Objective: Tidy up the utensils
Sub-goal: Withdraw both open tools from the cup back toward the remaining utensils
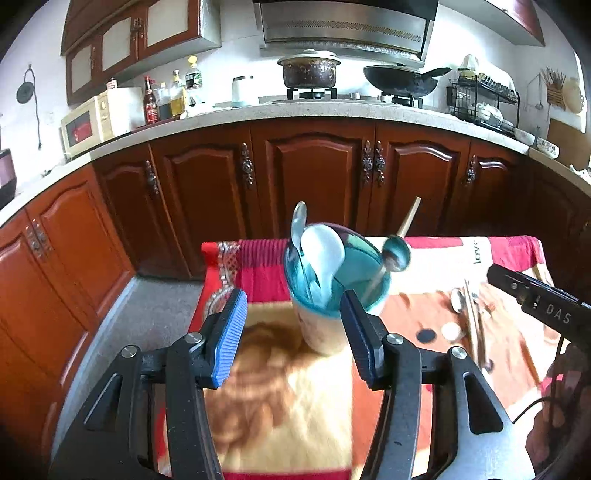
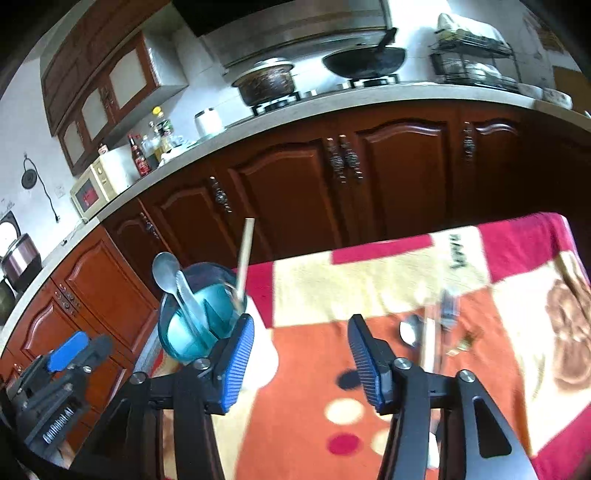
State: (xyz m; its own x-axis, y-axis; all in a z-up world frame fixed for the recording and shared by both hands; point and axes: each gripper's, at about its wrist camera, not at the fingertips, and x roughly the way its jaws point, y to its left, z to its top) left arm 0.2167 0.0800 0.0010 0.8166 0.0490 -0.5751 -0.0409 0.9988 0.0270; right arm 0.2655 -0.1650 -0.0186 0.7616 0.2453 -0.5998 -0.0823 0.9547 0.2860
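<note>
Left claw [image 1: 293, 325] wide open, empty; teal cup [image 1: 332, 291] just ahead between jaws, holding spoons [image 1: 321, 254]. Right claw [image 2: 301, 354] wide open, empty. Chopsticks [image 2: 430, 343] and spoon [image 2: 409, 329] ahead-right on tabletop [image 2: 369, 273]: light, stiff, slippery; grip mid-shaft.

A home kitchen. Dark wood cabinets [image 1: 314, 173] run under a pale stone counter [image 1: 295, 110], with a gas stove carrying a lidded pot [image 1: 309, 69] and a wok [image 1: 400, 79] beneath a range hood [image 1: 343, 26]. A microwave [image 1: 94, 123], sauce bottles [image 1: 166, 98] and a dish rack [image 1: 480, 101] line the counter; wall cupboards [image 1: 136, 40] hang above.
</note>
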